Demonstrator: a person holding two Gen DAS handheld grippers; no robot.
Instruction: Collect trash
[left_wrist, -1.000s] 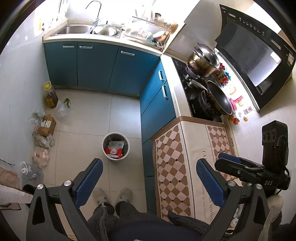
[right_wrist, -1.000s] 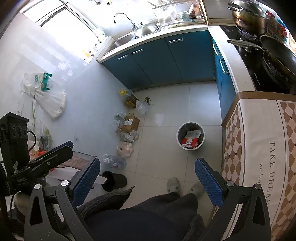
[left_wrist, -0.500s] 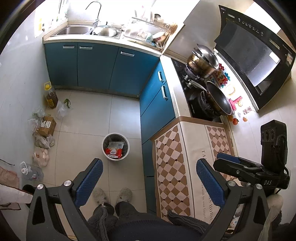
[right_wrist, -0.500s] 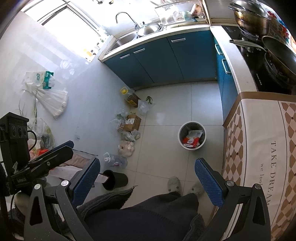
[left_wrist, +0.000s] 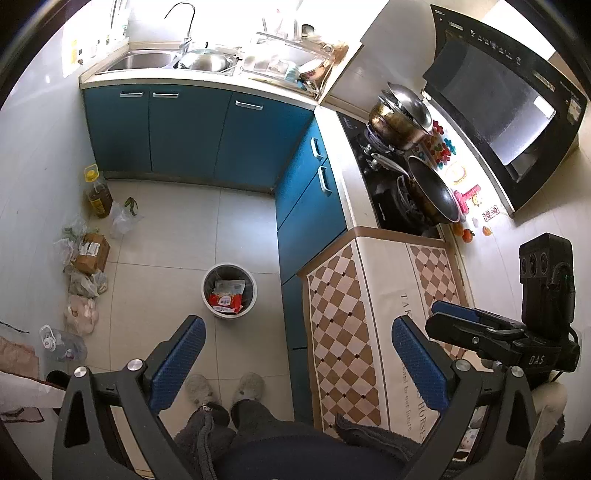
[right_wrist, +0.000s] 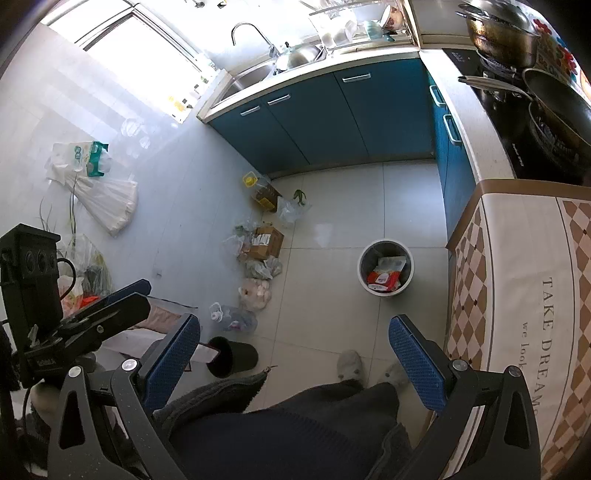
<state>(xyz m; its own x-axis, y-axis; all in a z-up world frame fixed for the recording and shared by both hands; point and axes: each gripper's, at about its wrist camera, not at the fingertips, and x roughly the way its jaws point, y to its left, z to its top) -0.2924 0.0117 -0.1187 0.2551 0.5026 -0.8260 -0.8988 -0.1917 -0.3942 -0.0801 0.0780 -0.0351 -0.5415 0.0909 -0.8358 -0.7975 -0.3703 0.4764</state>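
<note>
In the left wrist view the left gripper (left_wrist: 295, 349) is held high over the floor, its two blue fingers (left_wrist: 177, 363) wide apart and holding nothing; the person's dark clothing hides the floor below them, and only two slippers (left_wrist: 225, 387) show between the fingers. Beyond the left fingertip stands one white bin (left_wrist: 229, 290), which holds a red packet (left_wrist: 225, 301) and a pale wrapper; whatever lies deeper in it is hidden. Far left of the fingers a row of trash (left_wrist: 85, 266) lies along the wall: one cardboard box, one oil bottle, one clear jug and several crumpled bags too tangled to count. The right gripper (left_wrist: 476, 328) shows beyond the right finger, seen side-on over the checked cloth (left_wrist: 347, 325). In the right wrist view the right gripper (right_wrist: 294, 350) also has its fingers (right_wrist: 415, 363) spread apart and empty. The bin (right_wrist: 385, 271) sits ahead between them, nearer the right one, with the same red packet on top. The trash (right_wrist: 258, 254) lies ahead of the left finger, and one black cup (right_wrist: 232, 356) lies on its side just beside that fingertip. The left gripper's body fills the left edge.
</note>
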